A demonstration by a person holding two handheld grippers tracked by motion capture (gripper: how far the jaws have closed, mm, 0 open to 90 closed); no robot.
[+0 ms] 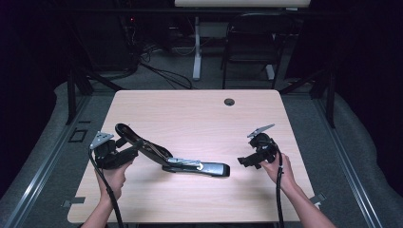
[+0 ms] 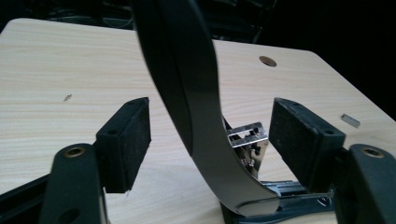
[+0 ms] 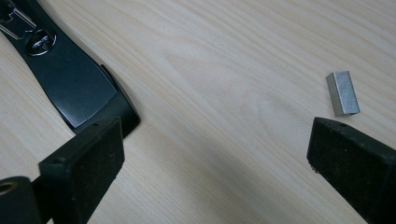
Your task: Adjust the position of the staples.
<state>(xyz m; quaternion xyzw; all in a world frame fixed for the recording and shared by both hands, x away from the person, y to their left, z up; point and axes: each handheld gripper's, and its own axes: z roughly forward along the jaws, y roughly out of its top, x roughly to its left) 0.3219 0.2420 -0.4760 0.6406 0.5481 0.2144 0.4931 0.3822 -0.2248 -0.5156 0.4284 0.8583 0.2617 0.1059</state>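
Stapler: a black one, lying open near the middle of the wooden table, its base flat and its front end pointing to the person's right.
Stapler's top arm: swung up and back, rising to the left toward the left gripper.
Left gripper: jaws spread, one pad on each side of the raised arm, neither pad pressing on it; gaps show on both sides.
Right gripper: jaws wide apart and holding nothing, low over the table just beside the stapler's front end.
Strip of staples: small and silver, lying on the table near the right gripper's far pad, apart from the stapler.
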